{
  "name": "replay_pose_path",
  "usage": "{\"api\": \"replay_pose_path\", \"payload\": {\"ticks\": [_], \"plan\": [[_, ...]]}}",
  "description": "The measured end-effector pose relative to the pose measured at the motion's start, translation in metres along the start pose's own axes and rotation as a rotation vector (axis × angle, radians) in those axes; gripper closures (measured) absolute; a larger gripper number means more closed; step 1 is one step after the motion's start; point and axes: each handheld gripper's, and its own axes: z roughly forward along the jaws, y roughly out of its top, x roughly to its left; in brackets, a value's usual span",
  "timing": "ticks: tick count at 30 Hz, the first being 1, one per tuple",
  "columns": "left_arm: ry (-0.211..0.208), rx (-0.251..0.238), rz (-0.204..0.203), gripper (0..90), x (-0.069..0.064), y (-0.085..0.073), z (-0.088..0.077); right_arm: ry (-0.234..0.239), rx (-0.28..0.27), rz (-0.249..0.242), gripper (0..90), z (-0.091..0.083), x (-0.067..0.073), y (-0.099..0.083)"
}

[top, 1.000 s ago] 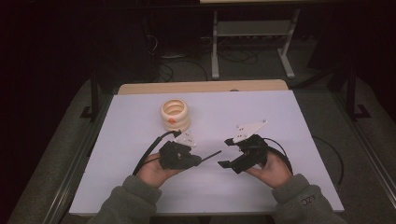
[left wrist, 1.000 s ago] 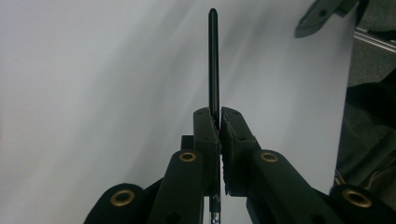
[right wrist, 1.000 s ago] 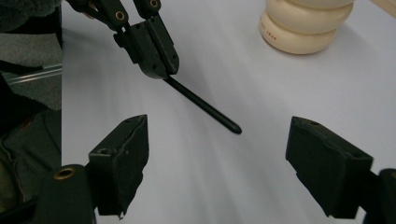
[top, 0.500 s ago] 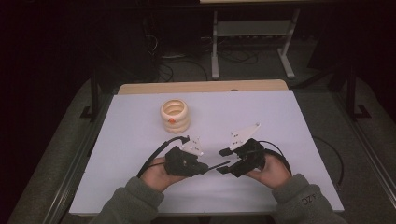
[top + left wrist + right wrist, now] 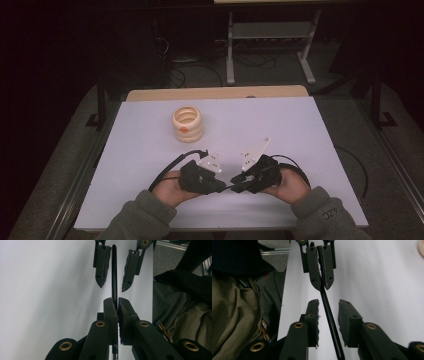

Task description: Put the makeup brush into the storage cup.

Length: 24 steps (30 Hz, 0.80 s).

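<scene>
Handover in progress, low over the near edge of the white table point(image 5: 310, 130). My left gripper point(image 5: 223, 186) is clamped on one end of a thin black rod point(image 5: 114, 270). My right gripper point(image 5: 237, 181) has just been closing; the rod runs between its jaws, but the pads point(image 5: 348, 315) stand off it, not yet gripping. The rod's long axis runs level from one gripper to the other, its free end pointing at the right one. Next, I judge: finish closing squarely, then release the left. Cream ring stack point(image 5: 187, 123) sits well apart.

Left gripper point(image 5: 222, 186) clamped tight; right gripper point(image 5: 235, 180), facing it, has been closing.
</scene>
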Motion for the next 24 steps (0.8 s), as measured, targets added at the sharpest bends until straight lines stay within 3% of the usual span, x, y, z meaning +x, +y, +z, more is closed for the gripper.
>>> {"api": "replay_pose_path", "payload": {"ticks": [6, 14, 21, 23, 24], "plan": [[-0.021, 0.017, 0.014, 86.1, -0.0021, 0.0005, 0.0021, 0.038, 0.024, -0.017, 79.5, 0.0026, 0.0009, -0.0005], [-0.039, 0.026, 0.036, 86.0, -0.0029, 0.0002, 0.0039, 0.088, 0.030, -0.026, 83.5, 0.0057, 0.0021, -0.0010], [-0.071, 0.031, 0.027, 84.5, -0.0028, -0.0006, 0.0060, 0.093, 0.047, -0.035, 84.6, 0.0065, 0.0055, -0.0016], [-0.072, 0.025, 0.018, 72.4, -0.0016, -0.0017, 0.0048, 0.076, 0.056, -0.046, 84.5, 0.0067, 0.0067, -0.0021], [-0.074, 0.022, 0.021, 71.7, -0.0010, -0.0028, 0.0039, 0.072, 0.054, -0.048, 84.5, 0.0064, 0.0068, -0.0029]]}}
